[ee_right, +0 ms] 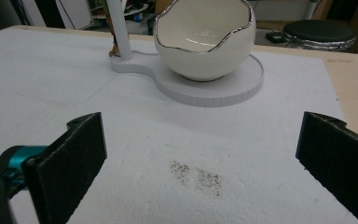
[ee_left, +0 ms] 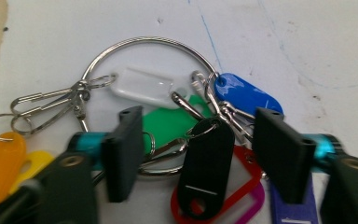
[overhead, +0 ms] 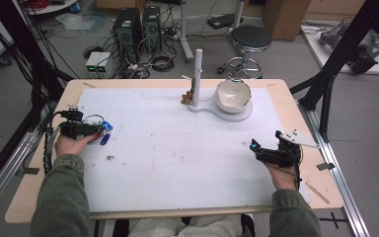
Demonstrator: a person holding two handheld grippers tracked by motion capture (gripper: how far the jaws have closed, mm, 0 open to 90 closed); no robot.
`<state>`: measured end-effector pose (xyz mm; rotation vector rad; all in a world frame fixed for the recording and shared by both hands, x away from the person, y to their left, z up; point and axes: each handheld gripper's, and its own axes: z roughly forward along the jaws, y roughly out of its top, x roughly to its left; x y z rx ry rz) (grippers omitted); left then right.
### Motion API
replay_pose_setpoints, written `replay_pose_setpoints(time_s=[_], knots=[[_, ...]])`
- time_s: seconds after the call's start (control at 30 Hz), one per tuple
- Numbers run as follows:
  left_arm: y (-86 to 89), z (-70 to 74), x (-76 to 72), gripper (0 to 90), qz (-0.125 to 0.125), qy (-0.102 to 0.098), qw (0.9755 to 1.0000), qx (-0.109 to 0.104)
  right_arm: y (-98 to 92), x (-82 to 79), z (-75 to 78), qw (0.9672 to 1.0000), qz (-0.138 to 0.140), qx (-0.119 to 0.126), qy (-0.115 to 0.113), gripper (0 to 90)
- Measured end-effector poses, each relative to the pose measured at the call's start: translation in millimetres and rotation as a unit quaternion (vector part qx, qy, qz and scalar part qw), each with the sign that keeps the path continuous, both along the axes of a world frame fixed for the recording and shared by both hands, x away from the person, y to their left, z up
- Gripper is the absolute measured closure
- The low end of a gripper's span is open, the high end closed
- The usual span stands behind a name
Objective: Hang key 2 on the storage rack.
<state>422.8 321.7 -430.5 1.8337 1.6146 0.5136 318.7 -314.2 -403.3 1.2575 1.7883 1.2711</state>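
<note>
Near the tabletop's left edge, the left gripper point(ee_left: 198, 154) has its fingers half-closed around the bunch of key tags point(ee_left: 168, 135), the black tag point(ee_left: 205, 163) between them but not visibly pinched. Best to close squarely on that tag or the big ring point(ee_left: 144, 44). The right gripper point(ee_right: 200, 158) rests with its fingers spread wide.

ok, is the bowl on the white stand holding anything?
No, the bowl sits empty on the white stand; its glossy inside is bare in the right gripper view.
</note>
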Motion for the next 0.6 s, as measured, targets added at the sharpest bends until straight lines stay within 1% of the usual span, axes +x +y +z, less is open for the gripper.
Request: replay_pose_setpoints(time_s=[0.03, 0.07, 0.1, 0.13, 0.17, 0.23, 0.27, 0.3, 0.33, 0.4, 0.53, 0.57, 0.6], knots=[[-0.2, 0.4, -0.2, 43.9, 0.000, -0.001, 1.0000, 0.004, 0.0, 0.0, 0.0, 1.0000, 0.000, 0.000, 0.000, 0.7], [2.4, 1.7, -1.0, 55.9, 0.000, -0.007, 1.0000, -0.001, 0.6, -0.2, 0.1, 1.0000, 0.000, 0.001, 0.002, 0.6], [6.2, 2.6, -1.5, 69.1, -0.006, -0.010, 0.9996, -0.025, 0.5, -0.1, 0.1, 1.0000, 0.000, 0.000, 0.001, 0.7], [9.6, 1.5, 0.0, 84.1, -0.009, 0.003, 0.9987, -0.051, 0.4, 0.0, 0.1, 1.0000, 0.001, 0.000, 0.001, 0.7], [11.4, -0.4, 0.6, 86.8, -0.007, 0.009, 0.9978, -0.065, 0.4, -0.1, 0.1, 1.0000, 0.001, 0.000, 0.001, 0.6], [11.6, -1.0, 0.5, 87.2, -0.007, 0.008, 0.9977, -0.067, 0.1, 0.0, 0.1, 1.0000, 0.000, 0.001, 0.001, 0.6], [9.5, -0.7, 0.4, 87.4, -0.009, 0.004, 0.9982, -0.060, 0.1, 0.0, 0.1, 1.0000, 0.000, 0.001, 0.000, 0.7], [9.5, -0.7, 0.4, 87.6, -0.009, 0.004, 0.9982, -0.060, -0.1, 0.0, 0.1, 1.0000, 0.000, 0.000, 0.000, 0.7], [8.1, 0.4, 0.2, 87.6, -0.016, 0.001, 0.9983, -0.055, -0.1, 0.0, 0.1, 1.0000, 0.000, 0.000, 0.000, 0.7], [8.6, 1.2, -0.5, 87.7, -0.019, 0.000, 0.9979, -0.063, 0.0, -0.1, 0.1, 1.0000, -0.001, 0.002, 0.002, 0.7], [9.9, 3.5, -2.3, 87.8, -0.022, -0.002, 0.9978, -0.063, 0.3, -0.1, 0.1, 1.0000, 0.000, 0.000, 0.001, 0.7], [10.7, 4.9, -3.2, 87.8, -0.024, -0.004, 0.9976, -0.065, 0.3, -0.1, 0.1, 1.0000, 0.000, 0.000, 0.001, 0.7], [11.8, 8.2, -4.9, 87.8, -0.024, -0.013, 0.9969, -0.074, 0.5, 0.0, 0.1, 1.0000, 0.000, -0.001, 0.001, 0.7]])
